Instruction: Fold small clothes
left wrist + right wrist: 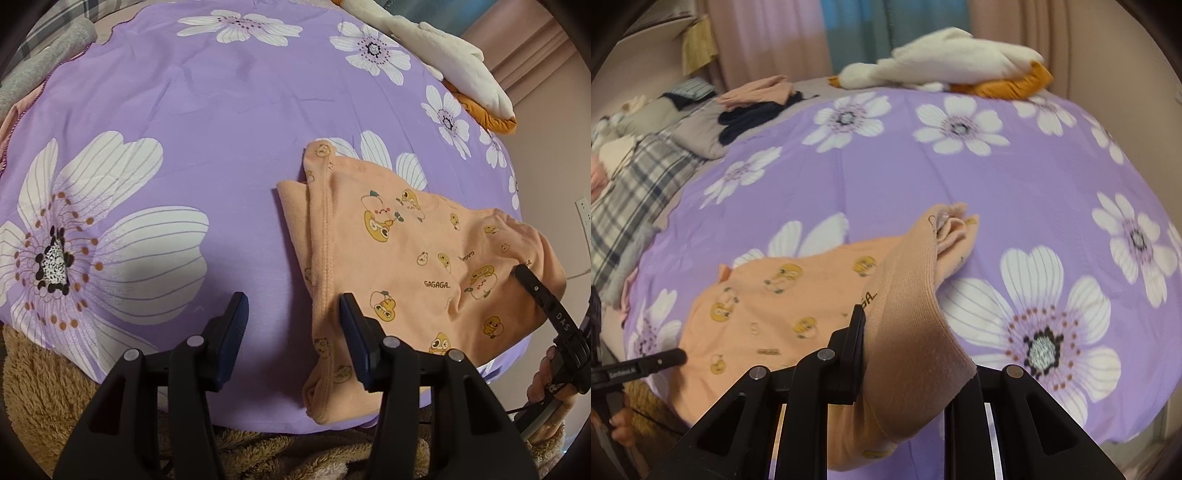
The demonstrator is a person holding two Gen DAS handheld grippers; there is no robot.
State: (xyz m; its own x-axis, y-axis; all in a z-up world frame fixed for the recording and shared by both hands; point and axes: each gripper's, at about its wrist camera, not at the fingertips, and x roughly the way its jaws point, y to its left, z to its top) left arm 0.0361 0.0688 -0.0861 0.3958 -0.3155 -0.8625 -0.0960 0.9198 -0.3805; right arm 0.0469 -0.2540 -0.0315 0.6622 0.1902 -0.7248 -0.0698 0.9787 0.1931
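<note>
Left gripper (293, 321) hung with jaws half spread and empty just left of the peach baby garment (406, 258) on the purple bedspread (221, 129). Right gripper (908, 347) pinched its lifted hem; folding looked barely begun.

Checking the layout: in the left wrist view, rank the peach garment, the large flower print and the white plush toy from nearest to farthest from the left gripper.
From the left gripper:
1. Peach garment, right beside its right finger.
2. Large flower print, left.
3. White plush toy, far top right.
</note>
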